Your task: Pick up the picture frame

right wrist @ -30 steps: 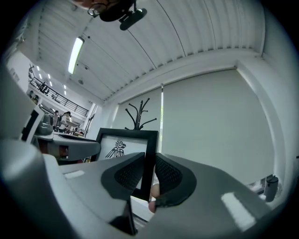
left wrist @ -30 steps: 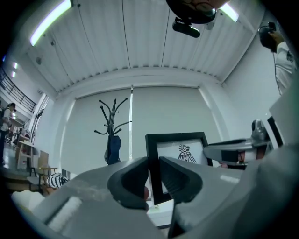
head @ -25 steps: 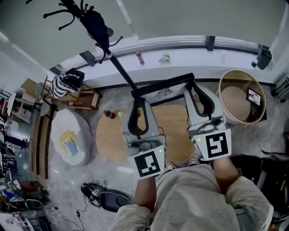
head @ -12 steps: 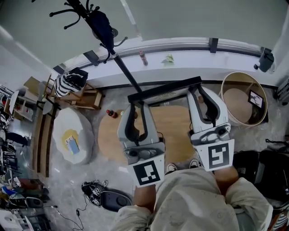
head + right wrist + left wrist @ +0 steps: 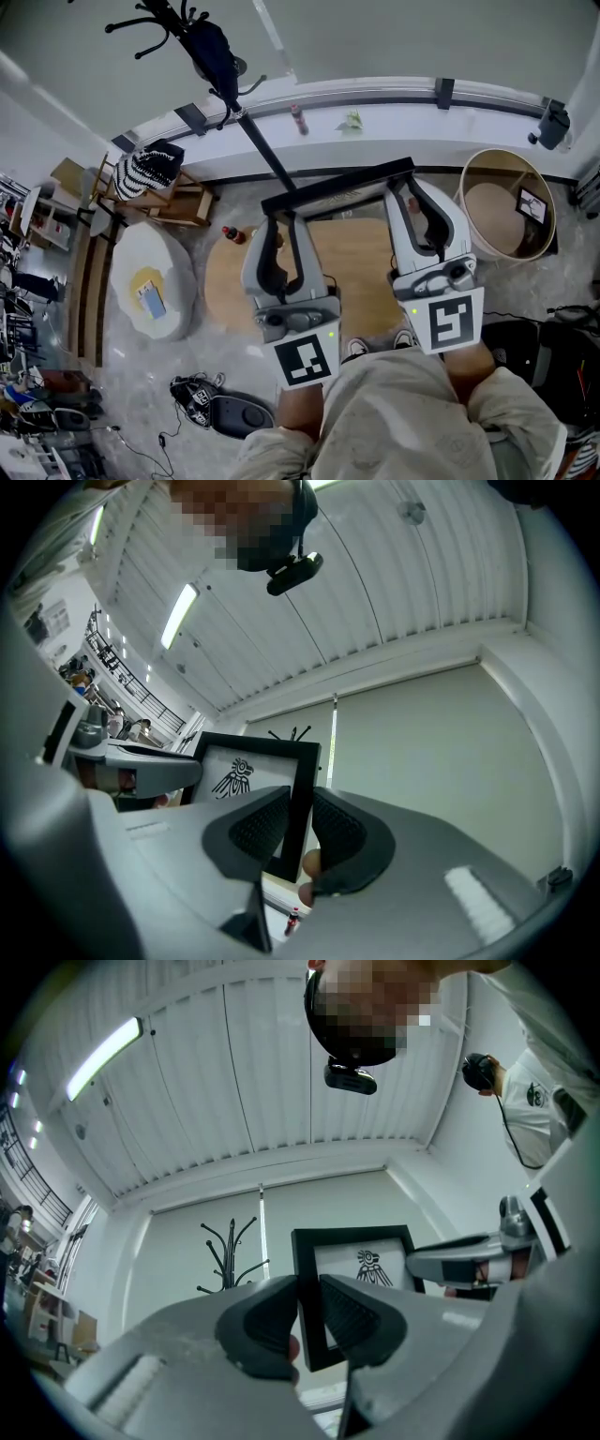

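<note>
The picture frame [image 5: 337, 186] is black, with a white print of a bird emblem, and hangs in the air between both grippers above the round wooden table [image 5: 223, 291]. In the head view it shows edge-on as a dark bar. My left gripper [image 5: 279, 223] is shut on its left edge, and in the left gripper view the pads [image 5: 361, 1316] pinch the black border of the frame [image 5: 361, 1265]. My right gripper [image 5: 405, 187] is shut on the right edge. The right gripper view shows the frame [image 5: 246, 769] clamped between the ribbed pads [image 5: 262, 829].
A red-capped bottle [image 5: 228, 234] stands on the table's far left. A round basket [image 5: 506, 202] sits to the right, and a white pouf [image 5: 150, 281] and a wooden stool with a striped hat [image 5: 145, 171] to the left. A black coat rack [image 5: 211, 56] stands by the window sill [image 5: 394, 117].
Both grippers lifted the frame a little higher and tilted it during the first half second. Since then nothing has moved.
</note>
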`<state>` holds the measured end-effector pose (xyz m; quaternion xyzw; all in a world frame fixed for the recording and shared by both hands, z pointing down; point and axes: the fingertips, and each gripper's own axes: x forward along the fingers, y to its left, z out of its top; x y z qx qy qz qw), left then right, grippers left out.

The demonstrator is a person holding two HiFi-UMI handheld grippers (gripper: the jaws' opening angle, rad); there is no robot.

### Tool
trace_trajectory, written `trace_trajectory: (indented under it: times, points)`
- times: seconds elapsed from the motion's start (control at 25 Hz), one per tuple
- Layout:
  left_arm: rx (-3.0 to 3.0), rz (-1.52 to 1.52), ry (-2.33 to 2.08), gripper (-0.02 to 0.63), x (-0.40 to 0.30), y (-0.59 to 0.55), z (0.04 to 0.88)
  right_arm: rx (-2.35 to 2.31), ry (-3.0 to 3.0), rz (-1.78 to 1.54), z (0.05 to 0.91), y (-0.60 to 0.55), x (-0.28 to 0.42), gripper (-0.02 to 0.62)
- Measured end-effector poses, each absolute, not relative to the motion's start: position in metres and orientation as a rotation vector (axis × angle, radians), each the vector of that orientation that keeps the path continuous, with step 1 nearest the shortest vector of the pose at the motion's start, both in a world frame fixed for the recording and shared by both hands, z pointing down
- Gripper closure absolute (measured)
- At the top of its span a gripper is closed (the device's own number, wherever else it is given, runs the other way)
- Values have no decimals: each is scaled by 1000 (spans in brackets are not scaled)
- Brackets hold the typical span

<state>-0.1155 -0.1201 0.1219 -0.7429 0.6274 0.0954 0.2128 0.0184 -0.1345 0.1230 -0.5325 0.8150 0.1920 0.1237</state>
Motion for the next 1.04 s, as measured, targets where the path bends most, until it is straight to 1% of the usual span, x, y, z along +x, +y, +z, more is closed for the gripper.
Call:
trace_trajectory:
  times: [1.04]
  points:
    - [-2093, 267, 1737, 522, -113, -122, 125, -1613, 2385, 559, 126, -136, 21, 518]
